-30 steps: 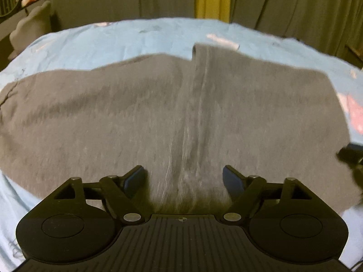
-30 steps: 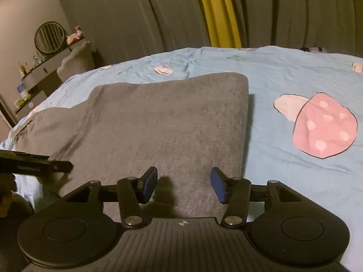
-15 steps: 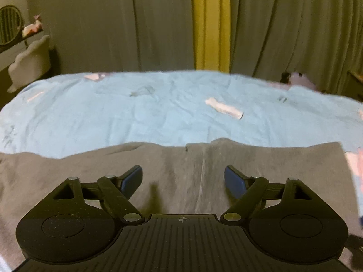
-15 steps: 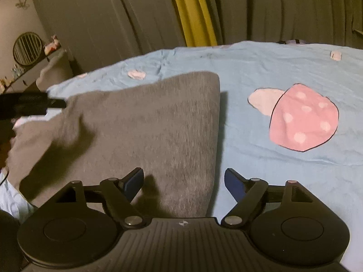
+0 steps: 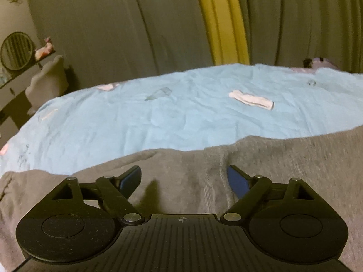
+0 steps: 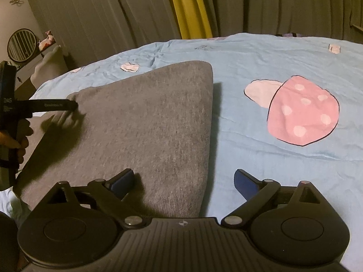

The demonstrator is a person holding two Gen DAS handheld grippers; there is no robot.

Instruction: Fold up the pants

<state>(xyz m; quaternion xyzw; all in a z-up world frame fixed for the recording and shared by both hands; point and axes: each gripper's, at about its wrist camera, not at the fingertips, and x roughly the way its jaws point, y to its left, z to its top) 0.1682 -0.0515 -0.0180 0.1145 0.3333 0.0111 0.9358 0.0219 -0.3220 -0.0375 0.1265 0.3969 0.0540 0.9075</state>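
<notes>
Tongs first: our left tongs (image 5: pixel 183 179) gape wide and empty, low over the grey pants (image 5: pixel 192 170). Our right tongs (image 6: pixel 183 181) are spread too, straddling the pants' right edge, gripping nothing. The pants lie flat on the blue bed (image 6: pixel 261 63), left of its pink mushroom print (image 6: pixel 301 111). We judge we're between folds; next comes pinching the near edge.

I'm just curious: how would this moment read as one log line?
left gripper: open, over grey pants | right gripper: open, at pants' edge | pants flat on blue sheet
</notes>
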